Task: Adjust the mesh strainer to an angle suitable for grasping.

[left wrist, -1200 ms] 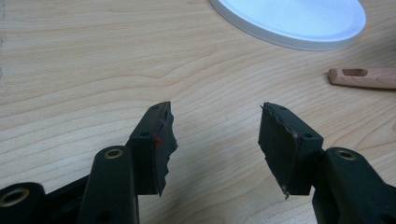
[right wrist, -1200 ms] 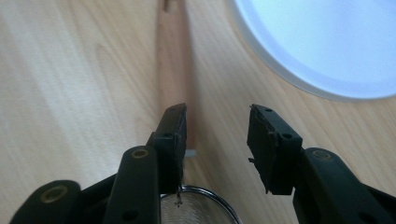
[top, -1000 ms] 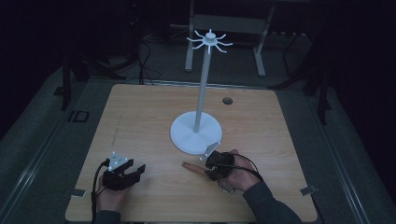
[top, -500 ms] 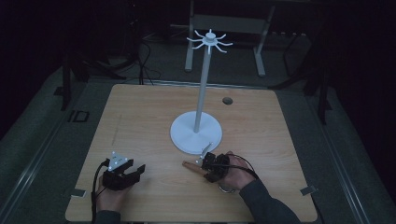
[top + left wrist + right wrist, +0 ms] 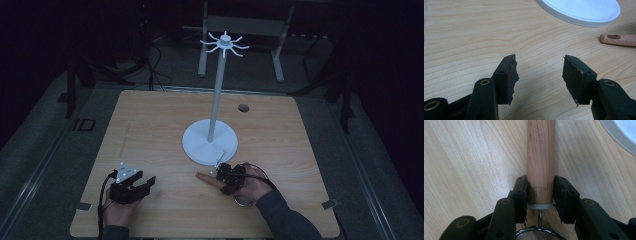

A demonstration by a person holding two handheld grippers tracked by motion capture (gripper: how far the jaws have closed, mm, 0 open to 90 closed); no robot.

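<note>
- The wooden table [image 5: 150,125] spans most of the high view; the room around it is so dark that the frame legs and cables behind its far edge are hard to make out.
- A white stand [image 5: 210,142] rises from a round base near the table's middle to a ring of short hooks at the top. In the left gripper view its base [image 5: 584,11] is cut off by the upper edge, and in the right gripper view just a sliver of it [image 5: 624,135] enters the top right corner.
- The left gripper [image 5: 131,186] rests near the front left of the table, well apart from everything else. Its jaws stand spread with bare wood between them [image 5: 539,75]; the hand behind it is partly cut off by the bottom edge.
- The right gripper [image 5: 226,176] lies just in front of the stand's base, half covered by the person's hand. Its jaws have just been closing and now pinch the strainer's handle from both sides [image 5: 541,192].
- The small strainer [image 5: 541,157] lies flat on the table. Its wooden handle points away from the gripper, its far end cut off in the right gripper view, though visible in the left gripper view [image 5: 617,40].
- Its mesh bowl [image 5: 537,235] sits behind the jaws, mostly hidden by the bottom edge.
- Faint lettering runs along the handle, too blurred to read.
</note>
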